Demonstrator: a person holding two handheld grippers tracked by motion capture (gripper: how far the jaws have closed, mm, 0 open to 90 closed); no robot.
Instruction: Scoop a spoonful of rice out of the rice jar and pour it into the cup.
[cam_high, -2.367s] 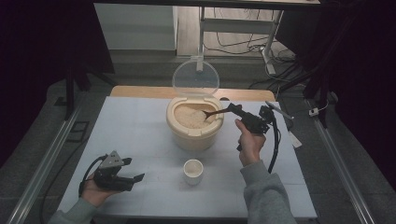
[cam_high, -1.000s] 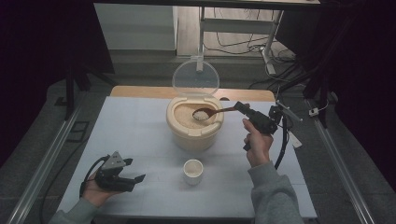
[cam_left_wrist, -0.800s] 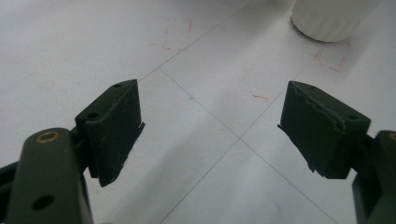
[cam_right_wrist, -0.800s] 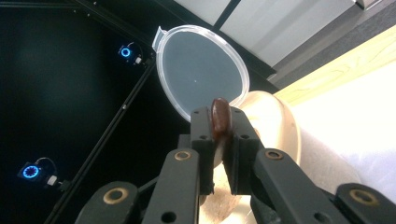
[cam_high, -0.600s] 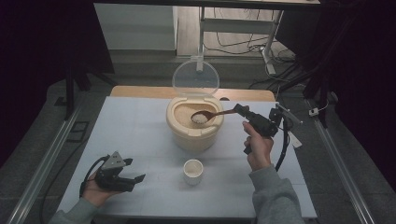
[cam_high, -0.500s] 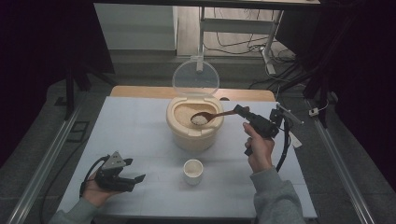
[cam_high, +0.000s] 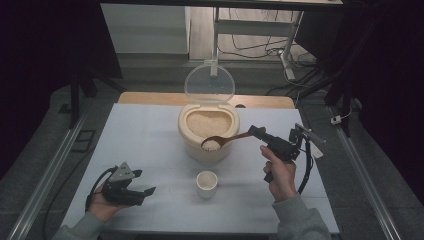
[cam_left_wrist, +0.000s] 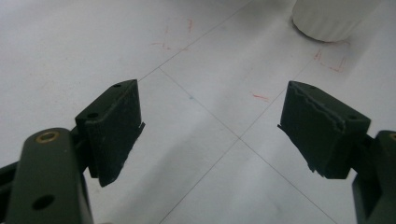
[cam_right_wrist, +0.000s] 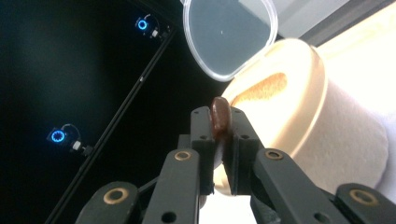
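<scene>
A cream rice container (cam_high: 209, 135) with its clear lid (cam_high: 209, 83) flipped up stands mid-table, full of rice. My right gripper (cam_high: 257, 133) is shut on the handle of a brown wooden spoon (cam_high: 222, 141). The spoon's bowl carries rice and hovers over the container's front rim. In the right gripper view the jaws pinch the spoon handle (cam_right_wrist: 220, 119), with the container (cam_right_wrist: 303, 116) beyond. A small white cup (cam_high: 206, 183) sits in front of the container. My left gripper (cam_high: 145, 195) rests open at the front left, nothing between its fingers (cam_left_wrist: 116, 126); the cup (cam_left_wrist: 329, 18) lies ahead of it.
The table top (cam_high: 145, 145) is white with thin lines and red marks. A wooden strip (cam_high: 150, 98) runs along its far edge. Metal rails (cam_high: 45, 175) flank both sides. Cables and a desk frame (cam_high: 280, 45) lie on the floor behind.
The right gripper has lifted the spoon with rice out of the container and drawn it toward the front rim, lowering it. The left gripper has stayed put.
</scene>
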